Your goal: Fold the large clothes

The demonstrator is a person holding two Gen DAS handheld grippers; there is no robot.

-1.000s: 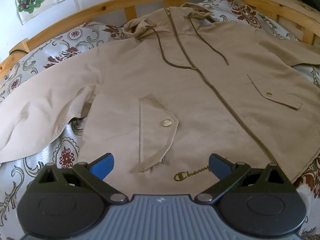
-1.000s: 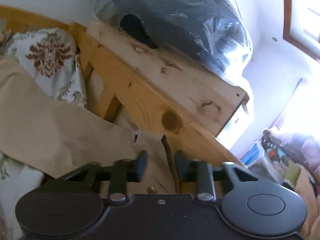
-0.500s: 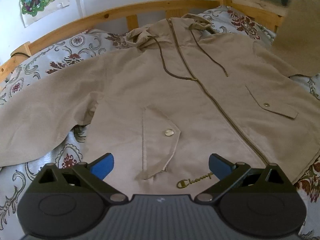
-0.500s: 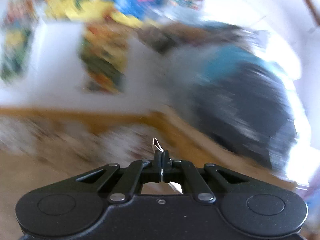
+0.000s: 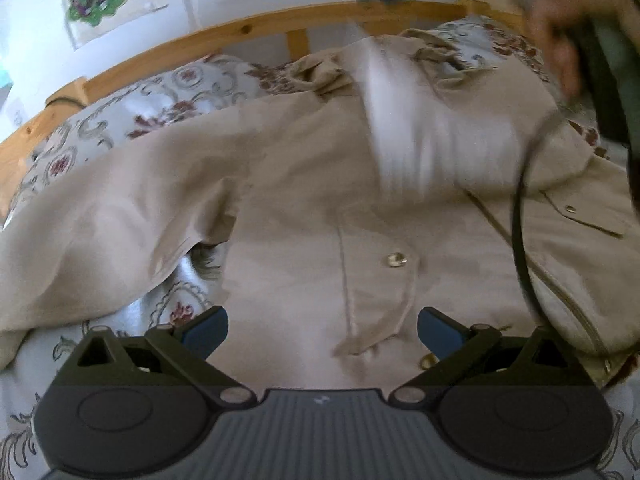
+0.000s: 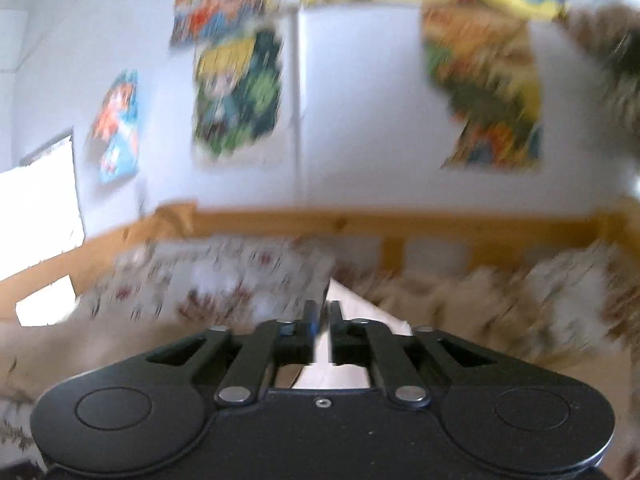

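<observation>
A beige zip-up hooded jacket (image 5: 304,216) lies front up on the bed. My left gripper (image 5: 322,330) is open and empty, low over the jacket's hem by the left pocket flap (image 5: 376,276). My right gripper (image 6: 322,316) is shut on the jacket's right sleeve (image 6: 352,344), whose pale lining shows between and below the fingers. In the left wrist view that sleeve (image 5: 432,144) lies blurred across the chest, pale lining up. The right wrist view is motion-blurred.
The floral bedsheet (image 5: 160,96) covers the bed inside a wooden bed rail (image 5: 248,28). Posters (image 6: 236,92) hang on the white wall behind. A person's hand and dark sleeve (image 5: 568,28) show at the upper right above the jacket.
My right gripper closed on the right sleeve and has swung it leftward over the jacket's chest. My left gripper stayed open and moved slightly closer to the hem.
</observation>
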